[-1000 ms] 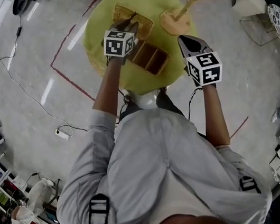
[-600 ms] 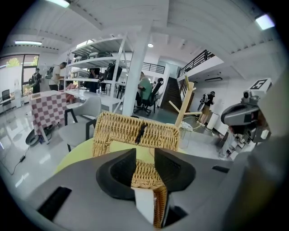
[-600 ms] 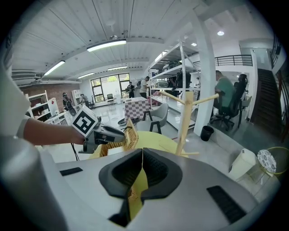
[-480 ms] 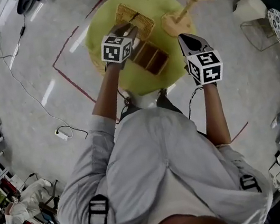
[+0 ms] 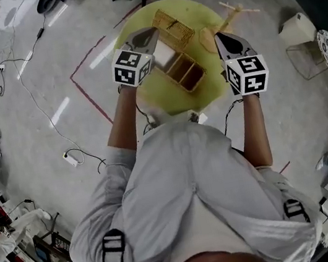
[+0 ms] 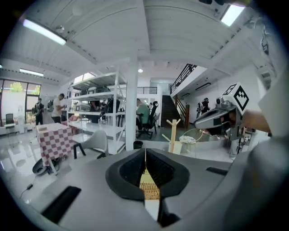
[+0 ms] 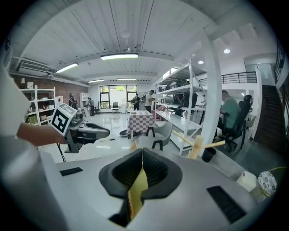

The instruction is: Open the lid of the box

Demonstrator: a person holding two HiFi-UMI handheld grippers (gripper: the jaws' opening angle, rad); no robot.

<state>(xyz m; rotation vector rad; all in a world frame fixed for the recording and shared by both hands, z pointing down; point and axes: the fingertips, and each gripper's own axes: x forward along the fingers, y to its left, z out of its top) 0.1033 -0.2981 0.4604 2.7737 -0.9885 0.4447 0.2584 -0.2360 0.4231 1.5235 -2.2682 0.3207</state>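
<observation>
A wooden box (image 5: 186, 73) with open compartments sits on the round yellow table (image 5: 153, 88). Its woven lid (image 5: 174, 26) is tipped back at the far side, white underside showing. My left gripper (image 5: 148, 36) hovers just left of the lid, jaws shut with nothing between them. In the left gripper view the left gripper (image 6: 145, 151) points level into the room, and a strip of the woven lid (image 6: 149, 187) shows below the jaws. My right gripper (image 5: 228, 40) is shut and empty at the table's right edge, right of the box. The right gripper (image 7: 142, 152) has only yellow tabletop beneath it.
A wooden peg stand (image 5: 223, 22) stands on the table's far right, close to the right gripper. Red tape lines (image 5: 85, 91) and cables (image 5: 33, 100) cross the floor at left. A white carton (image 5: 297, 28) and a wire basket (image 5: 311, 57) lie at right.
My left gripper has drawn back to the left, off the box, and its jaws have closed. The lid's white underside and the box compartments now show. The right gripper has barely moved.
</observation>
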